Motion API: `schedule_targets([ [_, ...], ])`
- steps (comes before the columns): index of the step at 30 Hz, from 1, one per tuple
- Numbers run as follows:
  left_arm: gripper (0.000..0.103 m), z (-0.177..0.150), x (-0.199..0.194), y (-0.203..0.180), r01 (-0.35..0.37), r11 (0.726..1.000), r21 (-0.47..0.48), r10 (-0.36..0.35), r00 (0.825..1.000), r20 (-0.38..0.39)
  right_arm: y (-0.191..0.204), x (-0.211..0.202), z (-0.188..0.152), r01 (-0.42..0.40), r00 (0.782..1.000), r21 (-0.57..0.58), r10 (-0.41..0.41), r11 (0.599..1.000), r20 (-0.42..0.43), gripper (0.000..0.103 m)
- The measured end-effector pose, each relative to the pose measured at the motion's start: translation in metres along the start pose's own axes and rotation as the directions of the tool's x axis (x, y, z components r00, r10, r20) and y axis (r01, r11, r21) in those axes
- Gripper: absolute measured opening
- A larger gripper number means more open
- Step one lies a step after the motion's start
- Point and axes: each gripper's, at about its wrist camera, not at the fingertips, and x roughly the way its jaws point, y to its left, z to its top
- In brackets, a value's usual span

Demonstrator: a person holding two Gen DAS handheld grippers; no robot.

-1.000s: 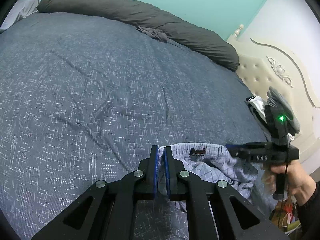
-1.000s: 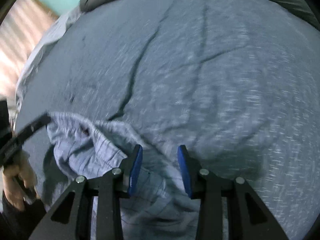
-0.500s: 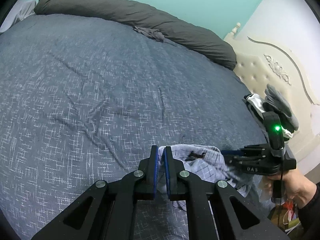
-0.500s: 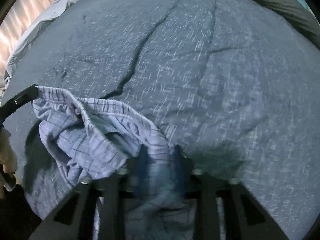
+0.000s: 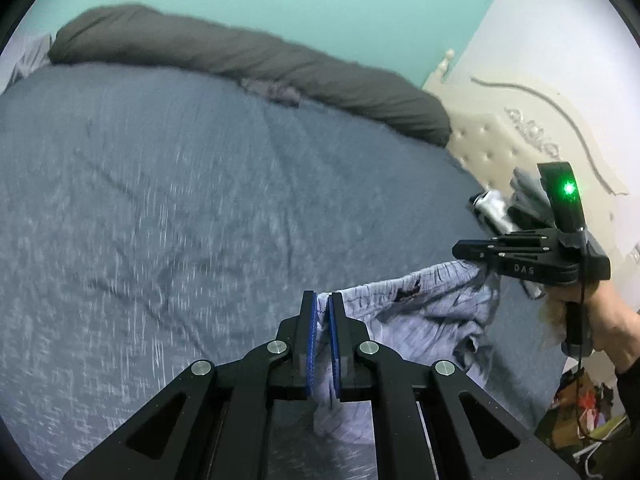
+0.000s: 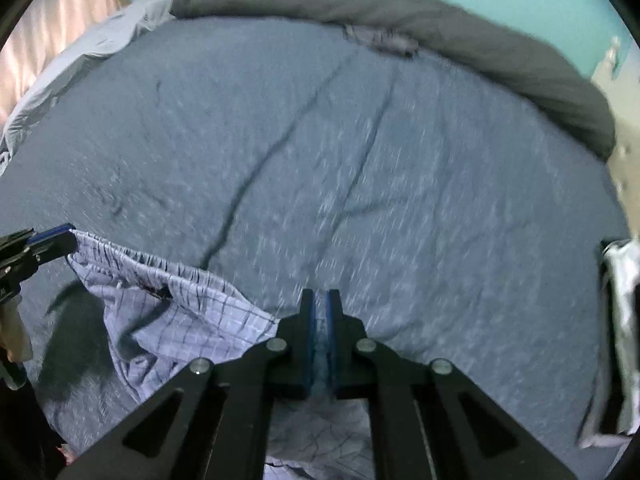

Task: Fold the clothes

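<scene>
Fabric: pale blue checked shorts (image 5: 432, 308) are hanging by the waistband between two hand-held grippers above a dark blue bedspread (image 5: 180, 200), with the lower cloth bunched and trailing toward the bed.
Risk: the waistband looks likely to be slipping from one grip as the cloth is being pulled taut, since each gripper is pinching only a thin edge; a slip would be dropping the shorts back in a heap.
Second risk: the crumpled legs are probably going to land twisted rather than flat, because the fabric is sagging unevenly between the two holds.
Left gripper (image 5: 322, 320): its blue pads are clamping a fold of the waistband, with almost no gap showing between them.
Right gripper (image 6: 320, 320): its jaws have just been closing and are now squeezing blue cloth, seen between the pads in its own view.
Setting: a grey rolled duvet (image 5: 248, 60) is lying along the far edge of the bed, well apart from the shorts; a cream headboard (image 5: 500, 140) is standing at the right.
</scene>
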Motion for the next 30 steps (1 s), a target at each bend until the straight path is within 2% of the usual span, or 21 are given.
schedule_targets([
  [7,0.006,0.030,-0.046,-0.029,-0.011,0.999,0.046,0.007,0.996,0.085,-0.019,-0.082,0.008,-0.020,0.988,0.002,0.020,1.000,0.156,0.005],
  [14,0.006,0.087,-0.122,-0.085,-0.086,0.978,0.188,0.050,0.980,0.192,-0.011,-0.176,0.018,-0.034,0.942,-0.016,0.038,0.999,0.333,0.005],
  [19,0.006,0.116,-0.167,-0.112,-0.131,0.958,0.256,0.074,0.973,0.220,-0.013,-0.217,0.019,-0.108,0.908,-0.010,0.103,0.994,0.406,0.005],
  [22,0.006,0.121,-0.170,-0.109,-0.137,0.957,0.254,0.091,0.978,0.187,-0.013,-0.218,0.017,-0.150,0.910,0.003,0.137,0.989,0.392,0.005],
  [25,0.006,0.117,-0.160,-0.098,-0.148,0.960,0.236,0.115,0.982,0.148,-0.008,-0.188,0.015,-0.164,0.927,-0.006,0.156,0.986,0.341,0.005],
  [30,0.006,0.087,-0.117,-0.070,-0.152,0.969,0.193,0.146,0.988,0.048,-0.004,-0.130,0.008,-0.189,0.953,0.007,0.181,0.982,0.243,0.005],
])
